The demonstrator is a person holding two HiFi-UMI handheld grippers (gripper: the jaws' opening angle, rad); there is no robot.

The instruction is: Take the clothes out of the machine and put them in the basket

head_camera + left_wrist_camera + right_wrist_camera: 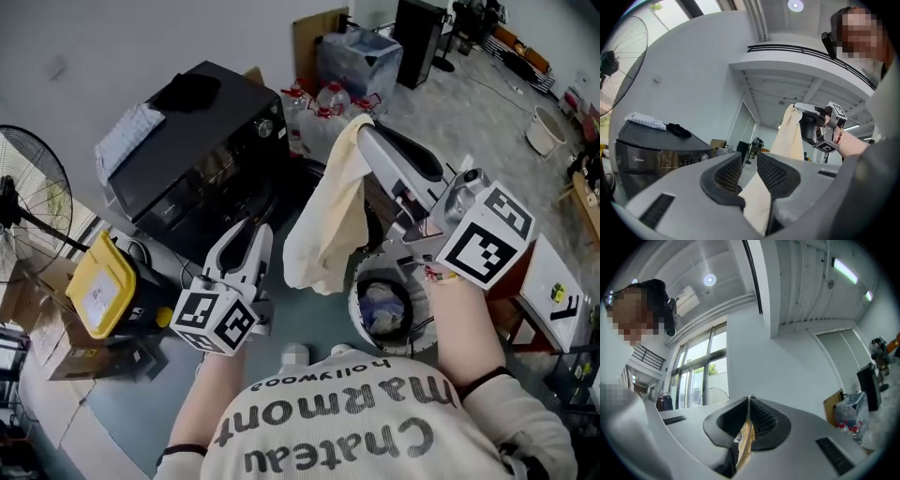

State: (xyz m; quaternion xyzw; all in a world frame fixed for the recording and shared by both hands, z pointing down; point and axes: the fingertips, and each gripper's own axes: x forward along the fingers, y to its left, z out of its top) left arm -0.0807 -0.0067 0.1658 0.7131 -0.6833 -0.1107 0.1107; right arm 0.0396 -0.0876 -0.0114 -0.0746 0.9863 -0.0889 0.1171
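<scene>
In the head view, your right gripper (364, 131) pinches the top edge of a cream cloth (328, 216) high above the basket (354, 302). The cloth hangs down to just left of the basket's rim. Some bluish clothes (380, 309) already lie inside the basket, so part of the job looks done. The machine (187, 159) stands up and to the left of the basket, and this view does not show whether anything is left inside it. Your left gripper (251, 246) sits left of the basket, pointing up beside the cloth's lower end. In the left gripper view, the left gripper (749, 161) has its jaws spread; the cream cloth (790, 136) shows through the gap but is not clamped, and it runs up to the right gripper (796, 108). In the right gripper view, the right gripper (749, 413) is pressed together on a thin fold of the cloth (745, 446). By my judgement, this piece now needs lowering over the basket's mouth and releasing. After that, you should check the machine for anything left.
</scene>
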